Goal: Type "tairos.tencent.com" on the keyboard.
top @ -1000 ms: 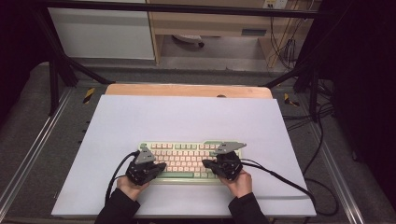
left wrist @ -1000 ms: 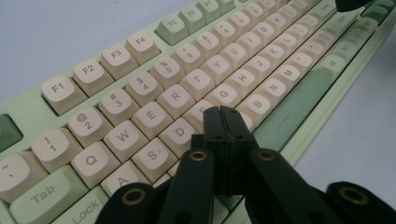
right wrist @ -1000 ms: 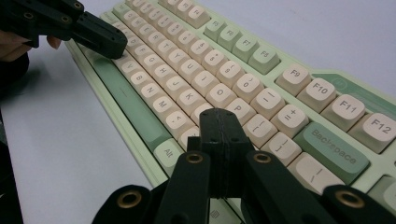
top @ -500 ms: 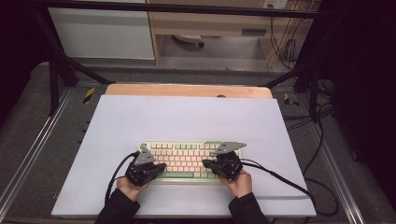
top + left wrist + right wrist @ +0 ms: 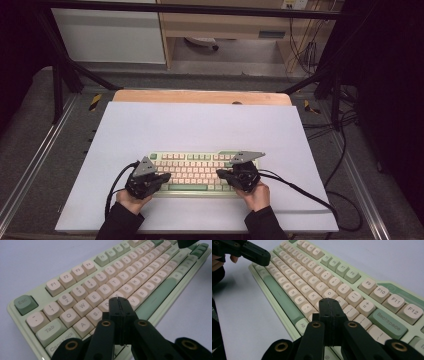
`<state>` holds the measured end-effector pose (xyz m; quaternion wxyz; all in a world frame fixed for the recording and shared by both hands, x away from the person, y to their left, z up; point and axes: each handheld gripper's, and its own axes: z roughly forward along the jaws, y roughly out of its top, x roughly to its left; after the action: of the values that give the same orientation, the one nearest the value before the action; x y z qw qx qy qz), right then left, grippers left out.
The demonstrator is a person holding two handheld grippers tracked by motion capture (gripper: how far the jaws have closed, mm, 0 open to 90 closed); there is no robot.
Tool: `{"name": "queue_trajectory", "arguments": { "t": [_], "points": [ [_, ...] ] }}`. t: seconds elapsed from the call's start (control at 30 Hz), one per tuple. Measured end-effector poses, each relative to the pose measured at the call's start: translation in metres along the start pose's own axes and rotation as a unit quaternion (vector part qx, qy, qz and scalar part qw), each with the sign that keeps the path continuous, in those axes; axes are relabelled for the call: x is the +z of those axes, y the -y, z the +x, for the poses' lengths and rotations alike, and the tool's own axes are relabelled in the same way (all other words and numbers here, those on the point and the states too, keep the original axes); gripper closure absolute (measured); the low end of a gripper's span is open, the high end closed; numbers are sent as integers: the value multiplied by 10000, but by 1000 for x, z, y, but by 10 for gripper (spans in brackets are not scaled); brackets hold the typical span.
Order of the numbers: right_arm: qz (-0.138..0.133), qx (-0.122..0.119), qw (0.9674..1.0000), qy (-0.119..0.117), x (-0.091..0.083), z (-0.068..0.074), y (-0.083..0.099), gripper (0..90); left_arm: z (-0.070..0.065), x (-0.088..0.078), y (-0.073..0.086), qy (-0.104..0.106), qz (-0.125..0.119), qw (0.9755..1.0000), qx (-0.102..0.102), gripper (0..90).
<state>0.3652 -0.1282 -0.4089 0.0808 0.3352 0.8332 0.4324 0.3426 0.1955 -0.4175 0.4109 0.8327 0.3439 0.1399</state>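
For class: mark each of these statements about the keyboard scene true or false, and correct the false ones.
1. Both grippers have their jaws shut. True: the left gripper and the right gripper each show jaws pressed together with nothing between.
2. The keyboard is black. False: its case is pale green with cream keys.
3. The left gripper is above the Backspace key. False: it is over the letter keys near D and F; the Backspace key lies by the right gripper.
4. The space bar is green. True.

Lab recording rig: black metal frame [image 5: 55, 85], loose cables [image 5: 345, 150], white-covered table [image 5: 200, 125], dark surround.
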Motion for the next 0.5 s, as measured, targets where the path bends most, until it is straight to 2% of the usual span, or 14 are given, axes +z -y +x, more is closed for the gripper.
{"name": "queue_trajectory", "arguments": {
  "t": [0.5],
  "points": [
    [-57,28,10000,-34,9,1,-11,900,17,-22,12,-182,-101,9997,-151,899]
  ]
}}
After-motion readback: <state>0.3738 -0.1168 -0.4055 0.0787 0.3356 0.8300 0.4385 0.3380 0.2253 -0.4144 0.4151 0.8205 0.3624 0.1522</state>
